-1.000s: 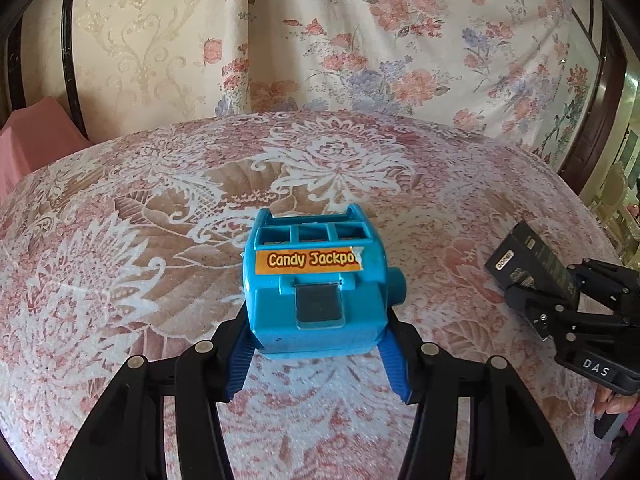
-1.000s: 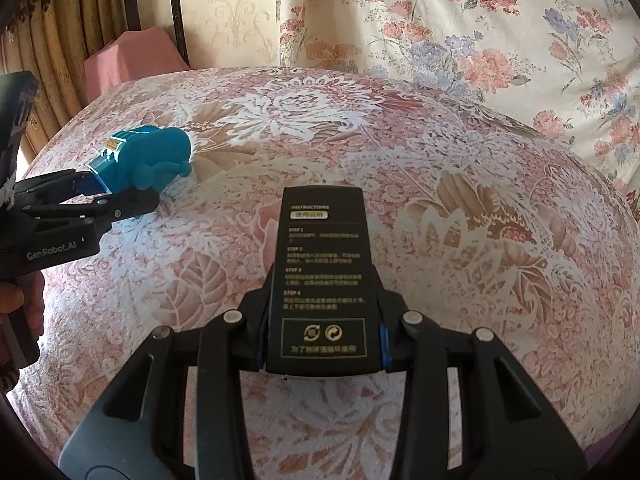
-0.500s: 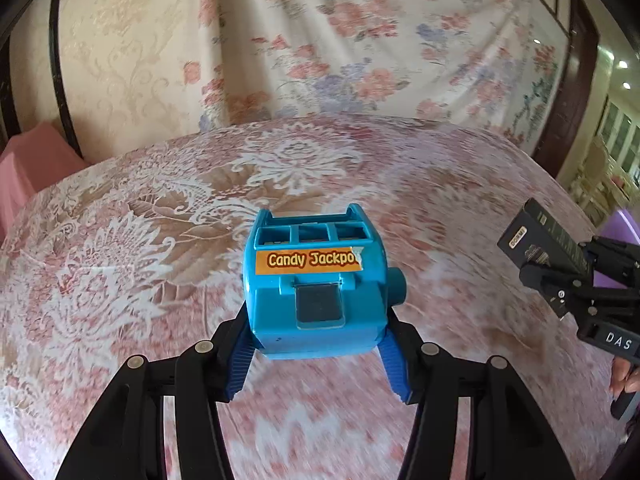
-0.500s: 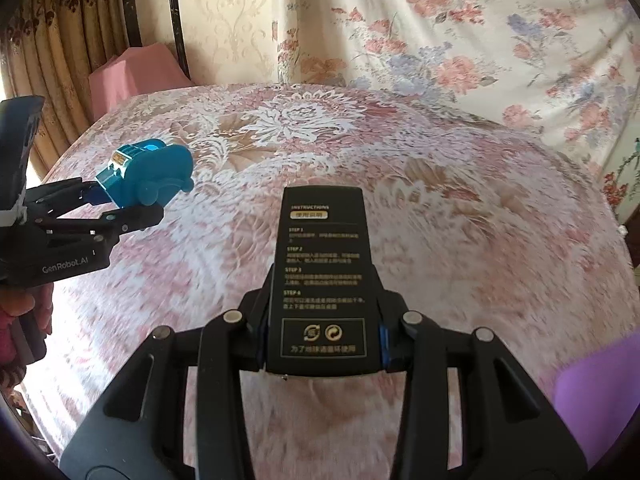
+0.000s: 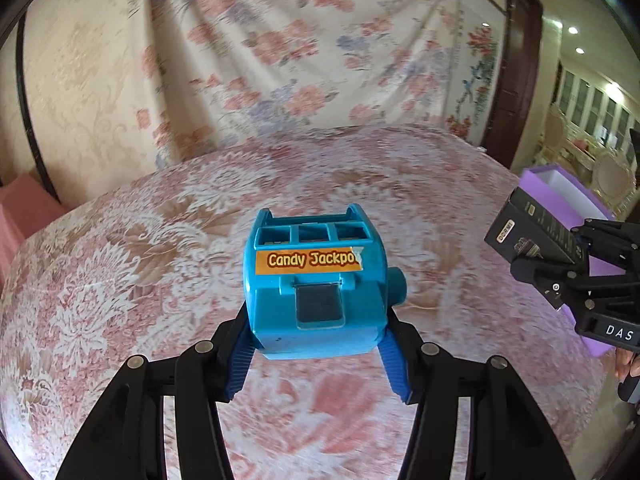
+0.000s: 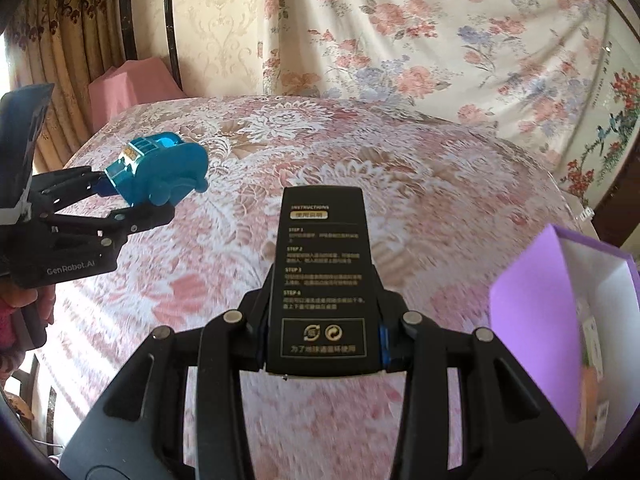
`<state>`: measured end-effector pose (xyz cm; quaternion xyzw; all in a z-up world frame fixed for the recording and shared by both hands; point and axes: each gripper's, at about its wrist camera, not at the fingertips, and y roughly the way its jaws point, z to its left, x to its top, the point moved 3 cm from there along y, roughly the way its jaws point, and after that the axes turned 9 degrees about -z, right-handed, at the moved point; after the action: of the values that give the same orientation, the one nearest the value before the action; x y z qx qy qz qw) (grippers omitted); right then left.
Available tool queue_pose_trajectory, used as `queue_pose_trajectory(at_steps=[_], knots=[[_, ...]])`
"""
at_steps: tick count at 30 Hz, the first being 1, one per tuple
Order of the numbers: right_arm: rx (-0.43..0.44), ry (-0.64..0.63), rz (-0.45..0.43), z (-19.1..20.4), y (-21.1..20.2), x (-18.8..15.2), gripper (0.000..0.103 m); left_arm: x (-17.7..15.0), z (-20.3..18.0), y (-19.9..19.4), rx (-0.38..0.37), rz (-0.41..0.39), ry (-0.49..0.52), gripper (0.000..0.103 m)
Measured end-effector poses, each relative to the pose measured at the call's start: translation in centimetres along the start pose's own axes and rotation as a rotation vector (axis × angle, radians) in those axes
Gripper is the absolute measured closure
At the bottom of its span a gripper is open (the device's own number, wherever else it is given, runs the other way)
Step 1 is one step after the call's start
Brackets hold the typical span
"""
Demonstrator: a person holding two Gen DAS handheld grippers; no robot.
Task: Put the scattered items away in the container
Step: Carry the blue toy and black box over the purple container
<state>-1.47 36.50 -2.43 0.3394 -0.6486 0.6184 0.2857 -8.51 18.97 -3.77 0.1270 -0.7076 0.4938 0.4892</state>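
I count one bed (image 6: 400,184) under a pink lace spread, one purple container (image 6: 528,308), two tools and two carried items. Taking the container as landmark, it sits at the bed's right edge; its white interior holds something blurred that I cannot identify. My right tool (image 6: 322,344) is clamped on one black box (image 6: 322,276), held above the spread just left of the container. My left tool (image 5: 316,344) is clamped on one blue candy dispenser (image 5: 316,284), held above the spread farther left of the container, well apart from it. Only the left wrist view reads the dispenser's "Candy Jackpot" label and shows the black box in front of the container. Only the right wrist view shows the container's interior and the box's printed instruction panel.
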Motion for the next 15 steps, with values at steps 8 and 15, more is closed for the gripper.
queue_pose_trajectory(at_steps=[8, 15], knots=[[-0.044, 0.03, -0.002, -3.1, -5.8, -1.9, 0.061, 2.3, -7.8, -2.1, -0.101, -0.035, 0.095, 0.047], [-0.118, 0.039, -0.004, -8.2, -9.6, -3.3, 0.061, 4.2, -15.4, -2.8, -0.199, -0.063, 0.162, 0.047]])
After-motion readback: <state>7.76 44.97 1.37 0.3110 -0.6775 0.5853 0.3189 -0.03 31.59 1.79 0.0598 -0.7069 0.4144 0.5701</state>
